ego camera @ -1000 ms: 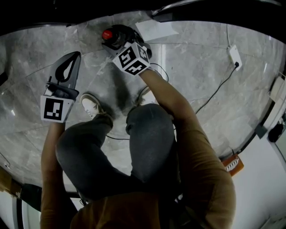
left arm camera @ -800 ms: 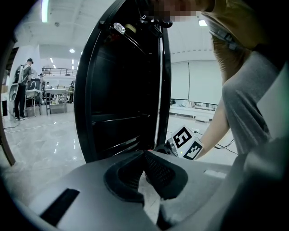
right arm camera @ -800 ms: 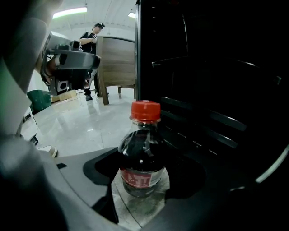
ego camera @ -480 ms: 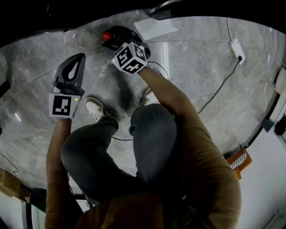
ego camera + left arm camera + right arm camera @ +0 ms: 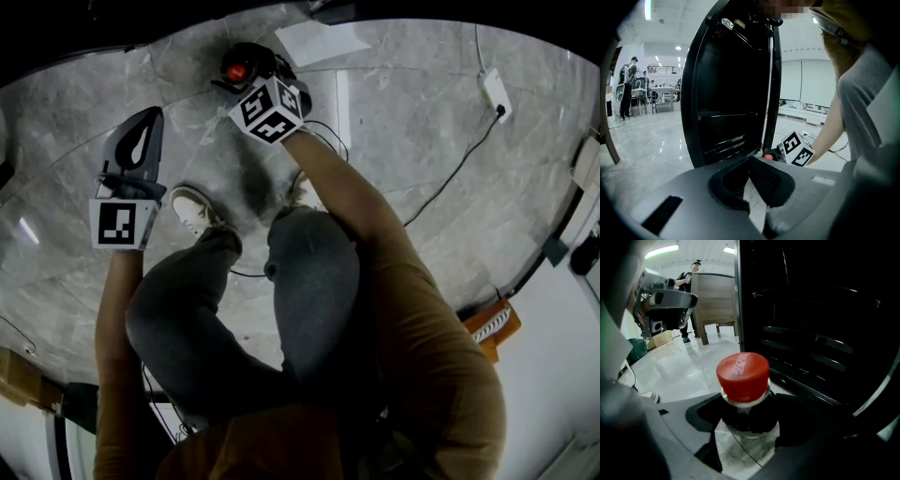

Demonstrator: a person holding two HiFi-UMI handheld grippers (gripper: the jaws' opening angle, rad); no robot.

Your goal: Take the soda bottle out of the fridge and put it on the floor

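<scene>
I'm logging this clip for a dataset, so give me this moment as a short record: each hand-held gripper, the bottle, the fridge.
left hand-held gripper: jaws together, holding nothing
right hand-held gripper: shut on the soda bottle
soda bottle: red cap on, outside the fridge
fridge: open, dark shelves showing
bottle resting on floor: cannot tell

All three views bulge with fisheye distortion and go black at the corners. The head view is dim, with a soft shadow on the floor [image 5: 422, 141]; ceiling strip lights [image 5: 647, 9] shine off it in the gripper views. The soda bottle [image 5: 743, 376] looms close and blurred against the near-black fridge [image 5: 815, 333].
</scene>
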